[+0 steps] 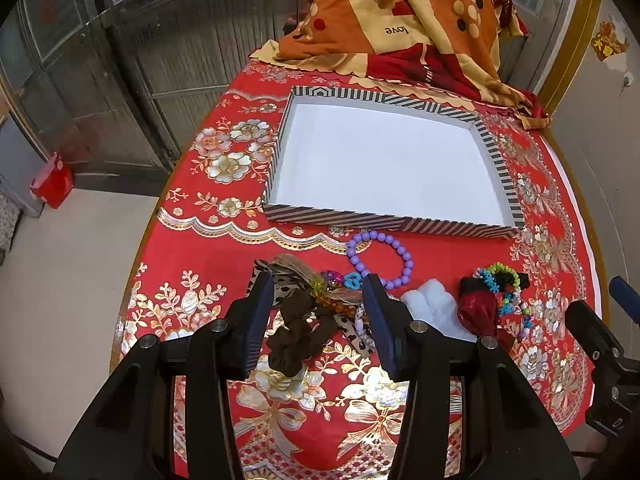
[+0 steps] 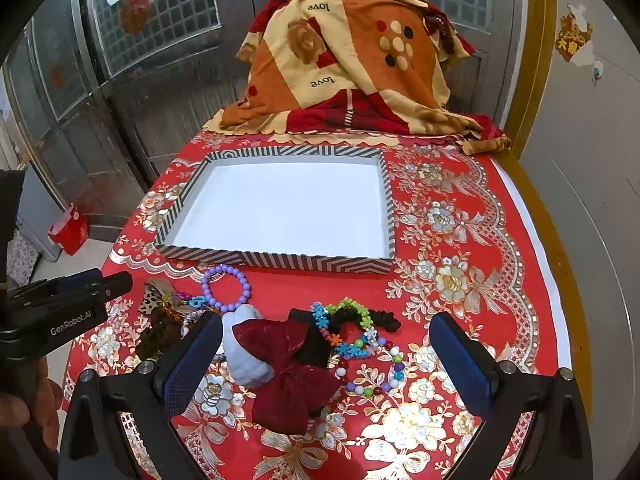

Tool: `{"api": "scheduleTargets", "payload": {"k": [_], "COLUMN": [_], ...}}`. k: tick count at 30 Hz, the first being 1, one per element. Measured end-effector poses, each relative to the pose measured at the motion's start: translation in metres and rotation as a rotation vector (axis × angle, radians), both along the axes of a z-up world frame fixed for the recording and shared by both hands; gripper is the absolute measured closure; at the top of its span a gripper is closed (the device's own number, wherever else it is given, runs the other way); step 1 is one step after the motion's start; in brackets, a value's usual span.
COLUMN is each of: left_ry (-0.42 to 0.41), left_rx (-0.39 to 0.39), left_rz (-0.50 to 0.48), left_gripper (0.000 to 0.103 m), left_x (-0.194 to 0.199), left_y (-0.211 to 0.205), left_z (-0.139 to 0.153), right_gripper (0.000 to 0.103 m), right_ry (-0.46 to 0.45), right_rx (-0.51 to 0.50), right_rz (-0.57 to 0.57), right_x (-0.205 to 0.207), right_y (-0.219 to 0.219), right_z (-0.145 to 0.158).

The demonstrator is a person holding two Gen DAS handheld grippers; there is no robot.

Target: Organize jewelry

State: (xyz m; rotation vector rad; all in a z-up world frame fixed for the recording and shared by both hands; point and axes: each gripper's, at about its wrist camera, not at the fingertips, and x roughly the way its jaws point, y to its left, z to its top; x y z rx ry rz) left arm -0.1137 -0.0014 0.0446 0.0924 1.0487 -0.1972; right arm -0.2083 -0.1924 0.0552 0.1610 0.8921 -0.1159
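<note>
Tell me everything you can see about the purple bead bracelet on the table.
The purple bead bracelet is a closed loop of round, glossy lilac beads, plastic by the look of it, lying flat on the red floral tablecloth just in front of the striped tray, outside it. Its near edge meets the white fluffy piece and sits beside a small blue charm. Neither gripper touches it.

Red tablecloth (image 2: 460, 216) bears tray (image 2: 280, 258), jewelry (image 2: 352, 336).
</note>
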Motion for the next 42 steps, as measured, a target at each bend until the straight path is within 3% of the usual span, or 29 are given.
{"api": "scheduleTargets", "payload": {"k": [27,35,42], "left_ry": [0.033,0.115,0.181], "left_rx": [-0.002,-0.043,-0.065], "left_rz": [0.011,0.078,0.067], "left_gripper": [0.058,0.058,0.058], "left_x": [0.010,0.030,0.031], "left_y": [0.010,0.051,0.068], "left_z": [-0.006,-0.018,-0.035], "right_gripper": [0.000,0.001,0.001], "right_ry": [0.036,0.030,0.060], "right_rx": [0.024,0.037,0.033], "right_rz": [-0.016,-0.015,-0.028], "right_x": [0.003,-0.005,-0.015], "right_y": [-0.011,-0.028,-0.044], "right_z": [-0.009,-0.009,-0.022]}}
